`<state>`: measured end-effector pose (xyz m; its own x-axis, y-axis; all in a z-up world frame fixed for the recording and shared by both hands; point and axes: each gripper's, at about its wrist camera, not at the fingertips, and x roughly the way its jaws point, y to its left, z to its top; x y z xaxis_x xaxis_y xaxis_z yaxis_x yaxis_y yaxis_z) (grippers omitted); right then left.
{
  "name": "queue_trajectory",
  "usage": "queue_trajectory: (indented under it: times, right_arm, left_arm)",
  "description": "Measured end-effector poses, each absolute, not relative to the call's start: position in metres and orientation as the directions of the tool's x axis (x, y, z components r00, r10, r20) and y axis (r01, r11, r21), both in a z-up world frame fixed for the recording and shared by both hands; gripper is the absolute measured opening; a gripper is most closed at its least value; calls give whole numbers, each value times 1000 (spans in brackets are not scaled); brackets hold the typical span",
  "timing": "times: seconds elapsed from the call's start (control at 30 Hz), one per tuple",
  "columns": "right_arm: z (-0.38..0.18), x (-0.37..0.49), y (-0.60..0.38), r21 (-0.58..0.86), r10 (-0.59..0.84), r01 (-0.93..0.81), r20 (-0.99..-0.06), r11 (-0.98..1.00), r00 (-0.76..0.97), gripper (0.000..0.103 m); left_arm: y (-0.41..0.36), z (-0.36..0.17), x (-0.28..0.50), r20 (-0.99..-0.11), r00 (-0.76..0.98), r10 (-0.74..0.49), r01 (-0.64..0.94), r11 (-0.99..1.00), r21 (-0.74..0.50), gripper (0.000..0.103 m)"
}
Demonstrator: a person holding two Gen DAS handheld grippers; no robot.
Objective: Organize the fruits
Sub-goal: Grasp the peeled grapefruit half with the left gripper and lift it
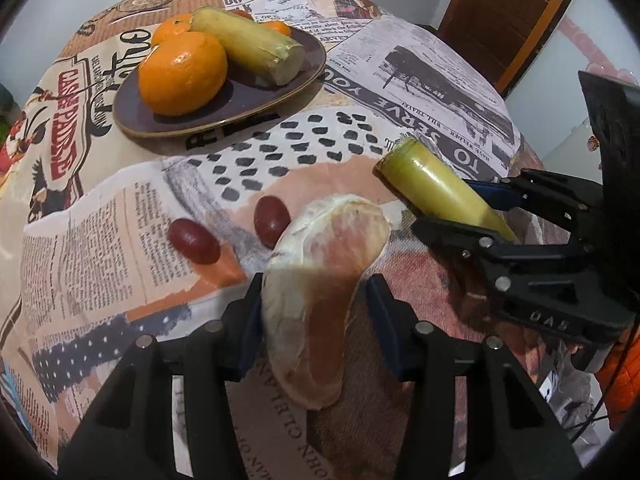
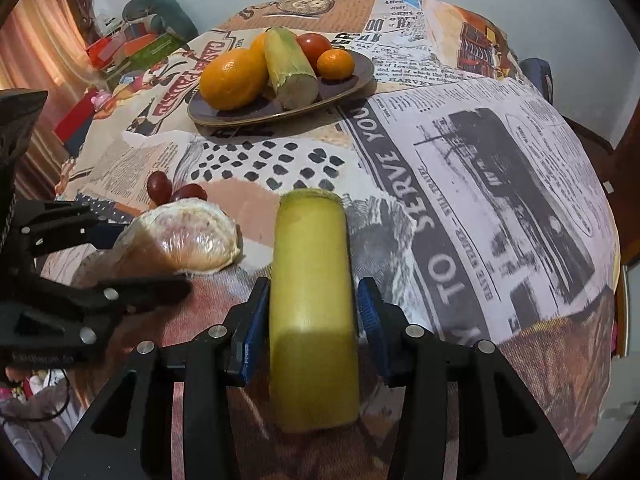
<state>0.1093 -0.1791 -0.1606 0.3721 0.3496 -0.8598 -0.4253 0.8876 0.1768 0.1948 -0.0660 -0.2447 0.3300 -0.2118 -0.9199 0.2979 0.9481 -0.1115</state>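
My left gripper (image 1: 316, 316) is shut on a peeled pomelo segment (image 1: 320, 288), held low over the table; the segment also shows in the right wrist view (image 2: 188, 240). My right gripper (image 2: 314, 320) is shut on a yellow-green sugarcane piece (image 2: 314, 312), which also shows in the left wrist view (image 1: 432, 188). A dark plate (image 1: 208, 112) at the back holds oranges (image 1: 182, 74), another sugarcane piece (image 1: 256, 46), a tomato (image 2: 314, 45) and a small tangerine (image 2: 335, 64). Two red grapes (image 1: 194, 240) lie on the cloth just left of the pomelo segment.
The round table wears a newspaper-print cloth (image 2: 460, 184). A wooden chair (image 1: 504, 12) stands behind the table's far right. Boxes and clutter (image 2: 120, 48) lie beyond the table's left edge.
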Motion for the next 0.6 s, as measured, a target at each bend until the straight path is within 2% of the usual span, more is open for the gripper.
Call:
queue_trajectory:
  times: [0.13,0.4,0.6]
  right_arm:
    - [-160,109,-182,184,358,-422,-853,888,381,35]
    - [-157,104,-187,206,374,-405,-838,891,397,34]
    - [-152,103,-195,219,378,-387,-831,896,407,34]
  left_arm:
    - [-67,-245,197,-918,334,-215,291,950,-116,50]
    - [-71,-241,190,-907,377,-190,265,960,-90,43]
    - [-69,-236,189,-901,381,-206,249,962,-115,39]
